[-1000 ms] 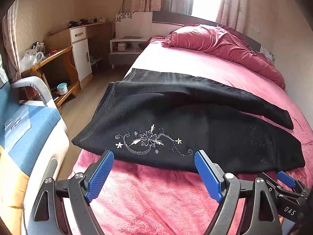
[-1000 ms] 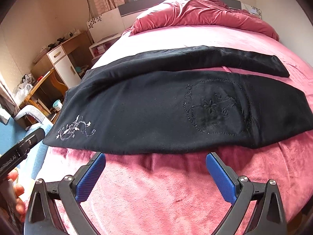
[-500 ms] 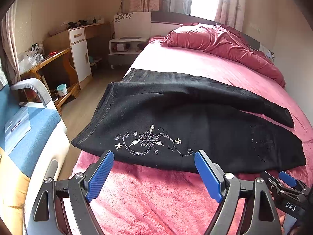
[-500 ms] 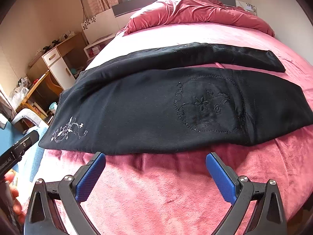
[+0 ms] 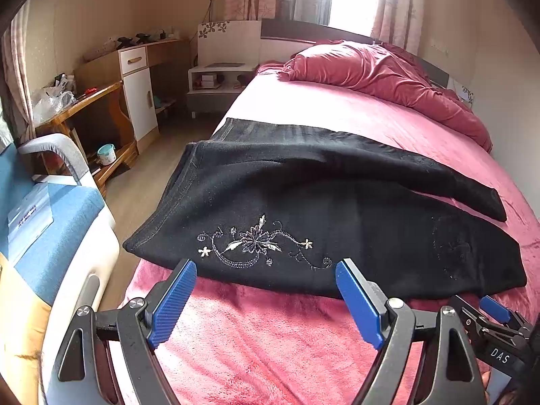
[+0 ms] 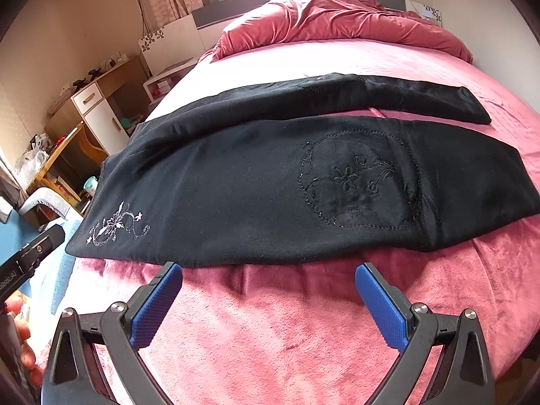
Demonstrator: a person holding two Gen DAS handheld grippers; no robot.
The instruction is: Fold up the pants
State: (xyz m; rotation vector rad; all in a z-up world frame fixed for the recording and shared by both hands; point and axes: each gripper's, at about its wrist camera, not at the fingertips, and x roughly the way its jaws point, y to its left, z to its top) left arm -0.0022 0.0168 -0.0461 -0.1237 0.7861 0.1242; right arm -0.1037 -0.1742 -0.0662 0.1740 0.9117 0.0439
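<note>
Black pants [image 5: 303, 195] [image 6: 256, 185] lie flat across the pink bed, waistband to the left, both legs running right. White floral embroidery [image 5: 256, 243] marks the near hip, and a dark stitched heart patch [image 6: 361, 182] sits on the near leg. My left gripper [image 5: 266, 270] hovers open just short of the near hem below the embroidery, holding nothing. Further right along the same edge, my right gripper [image 6: 268, 271] also stands open and empty before the near leg. The right gripper's tip [image 5: 492, 307] shows low right in the left wrist view.
The pink bedspread [image 5: 270, 337] fills the foreground; a crumpled red duvet [image 5: 378, 74] lies at the headboard. Left of the bed stand a blue-cushioned chair [image 5: 50, 222], a wooden desk [image 5: 91, 101] and a white nightstand [image 5: 216, 81]. A hand [image 6: 20, 337] shows at the lower left.
Both grippers have edged slightly closer to the near edge of the pants and stay open. The pants have not moved.
</note>
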